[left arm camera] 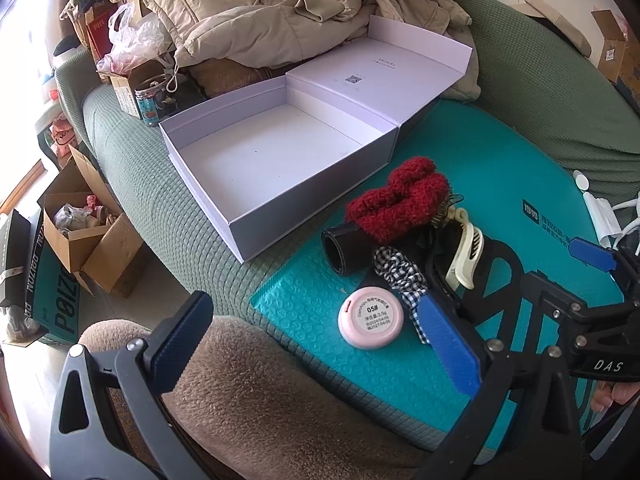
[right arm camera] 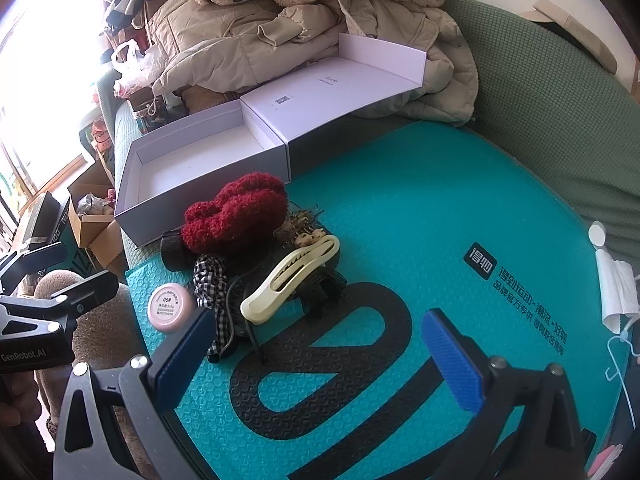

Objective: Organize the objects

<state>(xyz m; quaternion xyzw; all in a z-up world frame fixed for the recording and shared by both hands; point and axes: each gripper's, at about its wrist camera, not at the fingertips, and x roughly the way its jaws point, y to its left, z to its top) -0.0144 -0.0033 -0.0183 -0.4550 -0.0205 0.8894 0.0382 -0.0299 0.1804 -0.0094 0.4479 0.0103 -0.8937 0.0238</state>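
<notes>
Left wrist view: left claw spread wide, nothing between its blue pads, poised low over a brown fleece blanket and the near edge of a teal bubble mailer on a green sofa. Pink round compact, label up, lying flat on the mailer just ahead of the right-hand pad. Behind it, clustered and touching: black-and-white checked scrunchie, black cylinder on its side, red fuzzy item resting partly over the cylinder, cream hair clip. White box open beyond the cluster, lid folded back against a beige coat; interior bare apart from small specks.

Right wrist view: right claw likewise fully parted and holding nothing, hovering above the mailer's black print, near the cream clip. White face mask at the mailer's right edge. Cardboard carton on the floor, left of the sofa.
</notes>
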